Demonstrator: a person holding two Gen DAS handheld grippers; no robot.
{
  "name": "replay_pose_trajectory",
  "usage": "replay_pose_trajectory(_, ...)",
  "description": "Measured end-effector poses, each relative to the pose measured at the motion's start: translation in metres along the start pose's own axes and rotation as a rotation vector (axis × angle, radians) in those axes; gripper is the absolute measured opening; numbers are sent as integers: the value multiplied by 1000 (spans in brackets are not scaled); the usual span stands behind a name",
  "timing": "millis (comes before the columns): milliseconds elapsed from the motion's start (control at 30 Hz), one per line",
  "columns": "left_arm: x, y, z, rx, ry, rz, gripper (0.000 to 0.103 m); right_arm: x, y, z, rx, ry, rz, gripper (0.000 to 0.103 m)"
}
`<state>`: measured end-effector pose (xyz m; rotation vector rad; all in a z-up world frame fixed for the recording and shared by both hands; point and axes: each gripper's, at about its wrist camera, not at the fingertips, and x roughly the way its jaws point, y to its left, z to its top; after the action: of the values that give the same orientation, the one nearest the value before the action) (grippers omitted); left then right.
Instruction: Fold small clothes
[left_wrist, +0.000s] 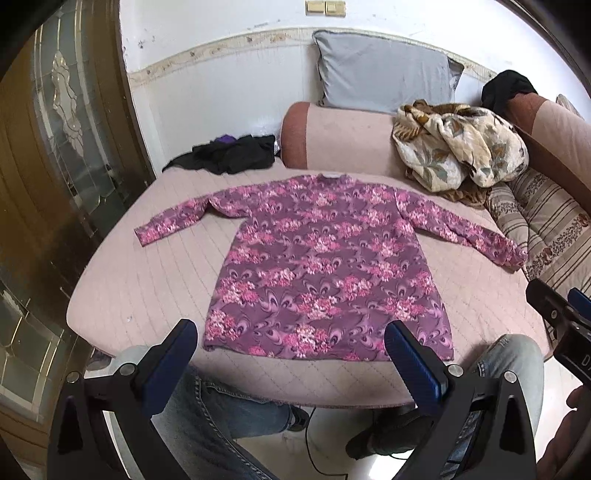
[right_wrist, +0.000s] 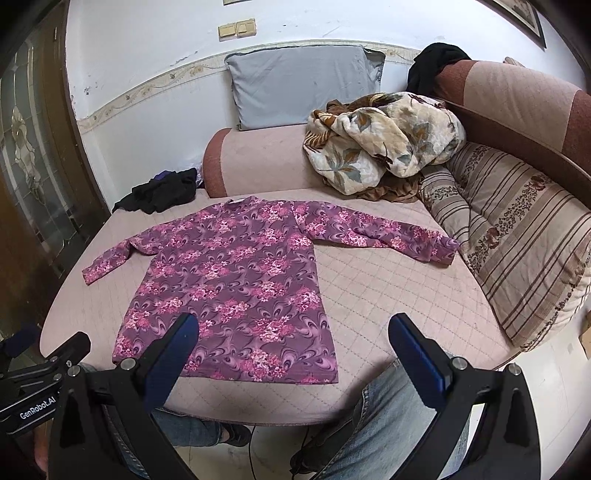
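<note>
Lying flat and face-up on the quilted pink bed (left_wrist: 122, 295), the purple floral top (left_wrist: 325, 273) was spread straight ahead of both your tools, hem nearest you, neckline farthest, one sleeve angled out to each side. It looked like a thin, soft knit: light, limp, with no stiffness to hold a shape, so you should have expected any pinched part to drape and drag the rest behind it. The cloth was not slippery-looking, and the quilted cover under it would likely have gripped it a little, which helps a fold stay put.

Your left tool (left_wrist: 291, 354) hovered just short of the hem, its two blue pads wide apart and holding nothing; the hem's left corner sat just beyond its left finger. Your right tool (right_wrist: 295, 350) was likewise spread and empty, with the hem's right corner lying between its fingers.

The best holds, in my judgement, were the sleeve cuffs or the shoulder seams, and the hem corners for the final fold; pinching only the top layer mid-body would have bunched it.

Farther off, beyond the neckline, lay a bolster (left_wrist: 332, 136), a crumpled floral blanket (left_wrist: 458, 147), a dark heap of clothes (left_wrist: 232, 153) and a grey pillow (left_wrist: 384, 70). The striped cushion (right_wrist: 517, 236) sat beside the far sleeve cuff.
</note>
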<state>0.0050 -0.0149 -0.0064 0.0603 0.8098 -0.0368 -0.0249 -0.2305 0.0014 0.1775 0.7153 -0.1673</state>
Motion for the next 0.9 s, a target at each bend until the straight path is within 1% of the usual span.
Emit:
replay_pose_trajectory(167,9,-4,-5,13,11,16,103,10,-3,-5,-5,18,6,102)
replay_pose_trajectory(267,17,-4,-3,18,30,15,103,20,-1,-5,-10,36,14,102)
replay_pose_trajectory(533,38,-2,-1,14,66,34,103,40,2,-3,-5,53,27,102)
replay_pose_trajectory(633,45,-4,2,24,75,45,103,51,1,-2,-5,67,34,102)
replay_pose_trajectory(767,53,-7,8,30,70,57,103,62,-2,-1,3,65,40,102)
replay_pose_trajectory(900,65,-20,17,54,95,42,103,78,-13,4,33,81,44,102)
